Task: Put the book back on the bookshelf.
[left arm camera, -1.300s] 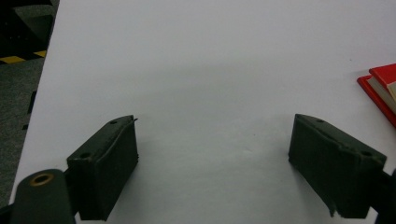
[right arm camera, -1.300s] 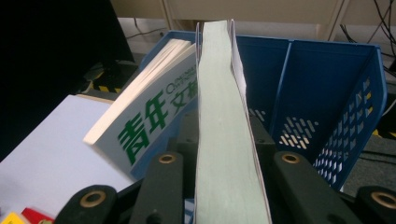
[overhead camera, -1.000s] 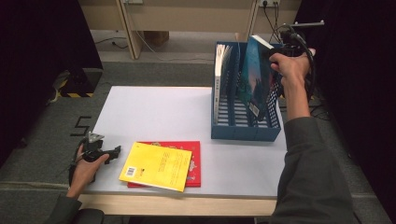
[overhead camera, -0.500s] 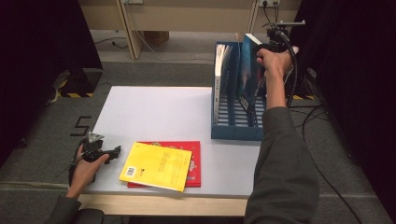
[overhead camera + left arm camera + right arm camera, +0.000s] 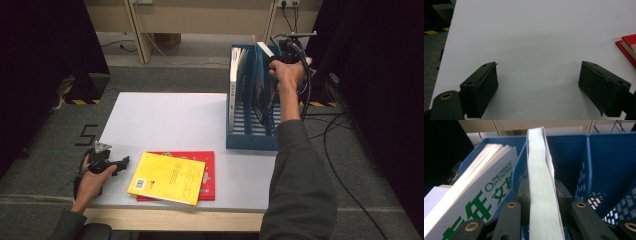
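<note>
Meanwhile right gripper (image 5: 541,195) clamped on thin book (image 5: 541,182), white magazine (image 5: 476,200) alongside, left gripper (image 5: 539,87) apart.

A yellow book (image 5: 167,178) is lying askew atop a red book (image 5: 209,170) at the near edge of the white desk (image 5: 165,122). A white magazine w/ green lettering (image 5: 481,195) is standing upright in a left slot. Beyond the desk, black cables (image 5: 345,145) are trailing over grey carpet (image 5: 190,80); a yellow-black striped marking (image 5: 75,101) is showing at left.
</note>
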`<state>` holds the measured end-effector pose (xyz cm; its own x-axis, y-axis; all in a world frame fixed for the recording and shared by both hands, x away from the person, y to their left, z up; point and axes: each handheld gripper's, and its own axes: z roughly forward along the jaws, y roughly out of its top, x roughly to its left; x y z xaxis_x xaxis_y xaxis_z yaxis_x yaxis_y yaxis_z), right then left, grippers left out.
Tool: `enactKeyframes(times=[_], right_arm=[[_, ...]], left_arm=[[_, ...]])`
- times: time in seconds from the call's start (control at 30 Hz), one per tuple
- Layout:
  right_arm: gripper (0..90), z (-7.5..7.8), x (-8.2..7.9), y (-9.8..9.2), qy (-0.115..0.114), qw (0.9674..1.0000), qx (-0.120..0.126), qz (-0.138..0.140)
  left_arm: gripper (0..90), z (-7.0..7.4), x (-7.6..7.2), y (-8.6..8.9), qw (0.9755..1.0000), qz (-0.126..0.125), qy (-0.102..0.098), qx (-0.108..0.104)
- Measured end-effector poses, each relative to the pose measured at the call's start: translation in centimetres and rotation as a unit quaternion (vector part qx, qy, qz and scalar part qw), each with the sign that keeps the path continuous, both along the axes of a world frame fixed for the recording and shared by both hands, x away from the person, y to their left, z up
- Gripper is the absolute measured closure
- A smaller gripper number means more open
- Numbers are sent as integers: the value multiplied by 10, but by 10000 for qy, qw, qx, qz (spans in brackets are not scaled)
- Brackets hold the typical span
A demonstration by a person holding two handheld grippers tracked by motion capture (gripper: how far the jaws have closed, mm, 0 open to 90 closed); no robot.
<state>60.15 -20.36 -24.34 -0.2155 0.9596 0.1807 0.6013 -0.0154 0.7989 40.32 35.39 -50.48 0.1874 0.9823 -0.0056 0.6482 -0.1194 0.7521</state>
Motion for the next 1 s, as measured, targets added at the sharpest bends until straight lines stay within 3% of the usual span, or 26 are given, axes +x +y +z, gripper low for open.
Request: enactKeyframes(times=[0.23,0.3,0.43,0.73,1.0], right_arm=[[711,-24,7,9,343,9991,-159,175],[707,-26,6,11,246,9995,16,212],[698,-22,1,11,233,9990,-105,353],[623,-13,-17,-2,165,9978,106,631],[520,-16,-41,-10,105,9946,174,1013]], left_arm=[[146,0,0,0,10000,5,2,9],[146,0,0,0,10000,1,-5,-2],[146,0,0,0,10000,5,-4,10],[147,0,0,0,10000,-5,-17,18],[146,0,0,0,10000,6,-23,-25]])
